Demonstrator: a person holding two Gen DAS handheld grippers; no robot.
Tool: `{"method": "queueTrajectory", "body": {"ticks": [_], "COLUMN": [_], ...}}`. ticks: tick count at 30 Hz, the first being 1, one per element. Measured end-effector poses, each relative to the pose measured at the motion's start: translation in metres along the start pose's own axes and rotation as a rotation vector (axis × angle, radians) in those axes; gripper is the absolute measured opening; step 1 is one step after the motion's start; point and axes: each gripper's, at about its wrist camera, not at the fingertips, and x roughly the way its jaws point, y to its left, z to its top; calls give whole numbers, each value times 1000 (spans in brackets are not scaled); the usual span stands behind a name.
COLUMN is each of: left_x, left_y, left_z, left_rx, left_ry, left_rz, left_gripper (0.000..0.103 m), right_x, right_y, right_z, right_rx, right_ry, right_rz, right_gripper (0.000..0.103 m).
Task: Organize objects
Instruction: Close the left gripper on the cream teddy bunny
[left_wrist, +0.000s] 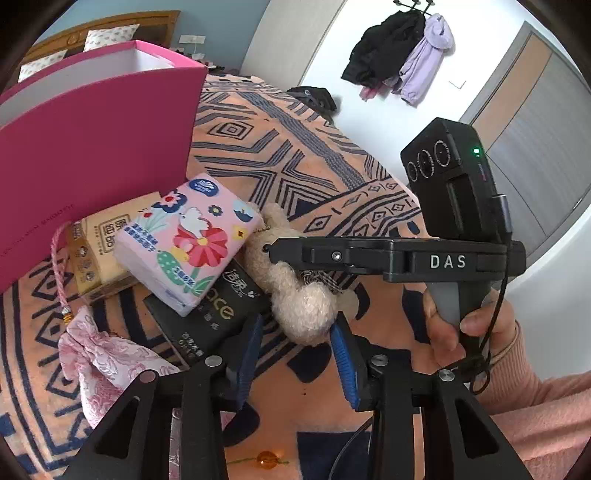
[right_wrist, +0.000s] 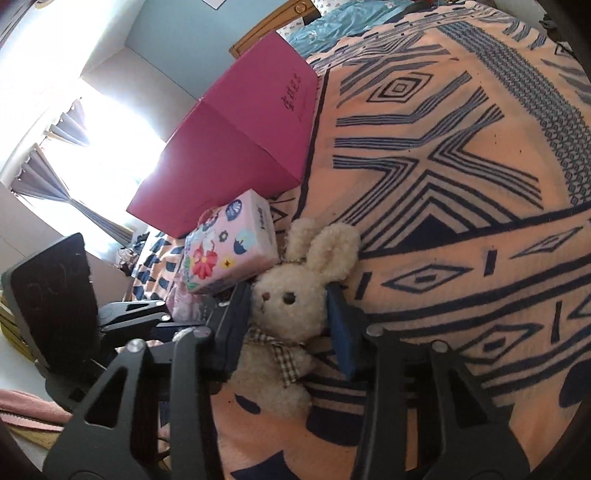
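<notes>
A peach blanket (right_wrist: 461, 229) with navy geometric lines covers the bed; coats (left_wrist: 402, 55) hang on the far white wall. The right gripper (right_wrist: 288, 317) clamps the plush rabbit's (right_wrist: 284, 295) head, and the left gripper (left_wrist: 295, 354) has its jaws closed against the rabbit's lower body.

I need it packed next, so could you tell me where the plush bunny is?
The plush bunny lies on the patterned blanket, right of the floral tissue pack.
</notes>
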Motion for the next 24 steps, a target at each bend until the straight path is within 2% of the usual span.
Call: {"method": "queueTrajectory", "body": {"ticks": [3, 12, 18, 24], "left_x": [2, -18, -44, -77], "left_y": [-3, -14, -15, -9], "left_z": [1, 8, 21, 40], "left_rx": [-1, 39, 63, 79], "left_ry": [4, -52, -122, -200], "left_rz": [-31, -71, -67, -22], "left_gripper": [32, 32, 32, 32], "right_x": [-3, -35, -50, -47], "right_y": [2, 20, 45, 80], "right_z": [-1, 4, 21, 52], "right_rx": [-12, -65, -136, -238], "right_ry": [-13, -98, -155, -183], "right_rz": [-2, -49, -48, -21], "right_gripper": [41, 41, 41, 41]}}
